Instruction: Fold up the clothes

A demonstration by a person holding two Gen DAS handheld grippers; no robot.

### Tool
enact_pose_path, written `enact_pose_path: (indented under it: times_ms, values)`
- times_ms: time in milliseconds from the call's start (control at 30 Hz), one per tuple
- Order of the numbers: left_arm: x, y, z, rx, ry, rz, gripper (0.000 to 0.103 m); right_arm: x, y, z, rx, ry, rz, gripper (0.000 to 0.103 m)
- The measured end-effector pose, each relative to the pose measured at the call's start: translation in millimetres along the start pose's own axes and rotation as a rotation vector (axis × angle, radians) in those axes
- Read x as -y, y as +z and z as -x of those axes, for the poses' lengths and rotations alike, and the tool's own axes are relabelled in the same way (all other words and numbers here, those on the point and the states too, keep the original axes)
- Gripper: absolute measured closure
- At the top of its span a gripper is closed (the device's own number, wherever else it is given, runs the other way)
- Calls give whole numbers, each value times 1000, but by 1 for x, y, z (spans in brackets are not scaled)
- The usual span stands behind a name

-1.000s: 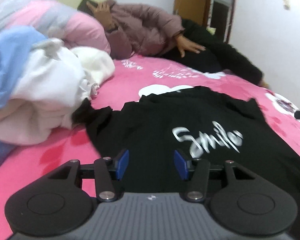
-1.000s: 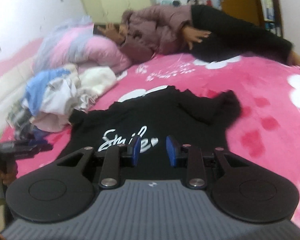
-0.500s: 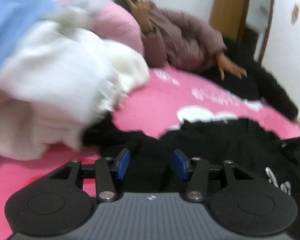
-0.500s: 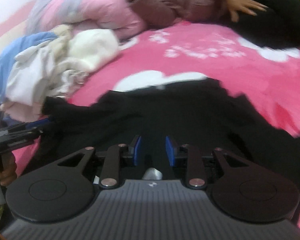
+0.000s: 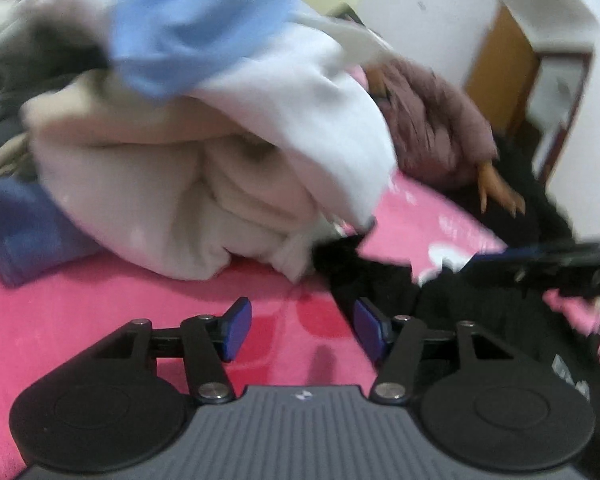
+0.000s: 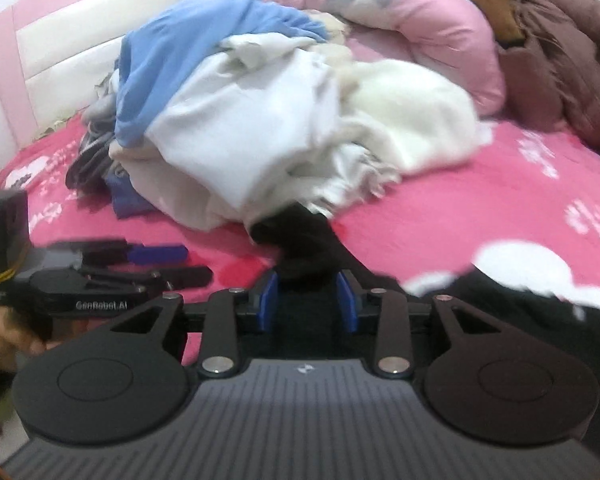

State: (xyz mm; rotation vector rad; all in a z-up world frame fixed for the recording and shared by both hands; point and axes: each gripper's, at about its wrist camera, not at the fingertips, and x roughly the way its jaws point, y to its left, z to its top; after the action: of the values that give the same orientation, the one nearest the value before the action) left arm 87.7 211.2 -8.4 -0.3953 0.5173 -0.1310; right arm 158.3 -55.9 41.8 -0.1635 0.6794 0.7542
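Observation:
A black T-shirt [image 5: 472,312] [image 6: 500,304] lies on the pink bedspread [image 5: 100,320]. One of its sleeves [image 6: 300,236] points toward the clothes pile. My right gripper [image 6: 307,300] is open, low over that sleeve, and black cloth shows in the gap between its blue pads [image 6: 268,304]. My left gripper [image 5: 302,326] is open over bare bedspread just left of the sleeve's edge [image 5: 356,268], holding nothing. The left gripper [image 6: 180,265] also shows at the left of the right wrist view, and the blurred right gripper [image 5: 496,264] shows at the right of the left wrist view.
A loose pile of white, cream and blue clothes [image 5: 220,140] [image 6: 260,120] sits right behind the sleeve. A person in a mauve jacket [image 5: 432,120] [image 6: 560,60] lies across the far side. A pink duvet [image 6: 420,12] and a pink-and-white headboard [image 6: 80,28] stand behind.
Both grippers have swung left and forward from over the shirt's printed front toward its left sleeve and the clothes pile. Both jaws stay open.

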Motion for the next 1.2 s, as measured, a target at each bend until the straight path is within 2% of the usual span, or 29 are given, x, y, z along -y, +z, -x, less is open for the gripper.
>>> enact_pose_path:
  times_ms: [67,133,233,333,400,467,567,667,733,867,967,1067,1167,1200]
  values:
    - [-16,2,2,23,19,90,45,-9,10,-11,0,15,7,71]
    - [-32,5,4,33,70,180,45,-16,25,-32,-5,13,-1,72]
    - [-54,7,8,62,107,296,45,-11,48,-80,-58,28,-93,72]
    - [-60,10,9,96,116,325,44,4,65,-133,-121,43,-223,72]
    - [-60,12,5,109,122,326,44,11,77,-152,-136,39,-262,72]
    - [-59,16,-1,119,127,327,44,15,85,-156,-134,31,-274,75]
    - [-59,29,-14,114,133,305,43,17,86,-151,-81,0,-325,78]
    - [-62,35,-21,123,143,298,44,10,84,-147,17,-70,-308,79]
    - [-65,39,-26,130,149,294,44,13,86,-152,48,-85,-329,79]
    - [-70,47,-36,142,163,286,38,30,98,-159,41,-60,-361,79]
    - [-73,52,-43,150,171,281,38,23,93,-138,-2,-57,-347,77]
    - [-71,51,-43,151,172,280,38,11,71,-94,-10,-39,-361,74]
    - [-70,50,-44,159,170,281,39,-3,50,-87,-74,21,-368,72]
    - [-70,50,-44,164,166,284,39,-8,50,-97,-102,16,-353,72]
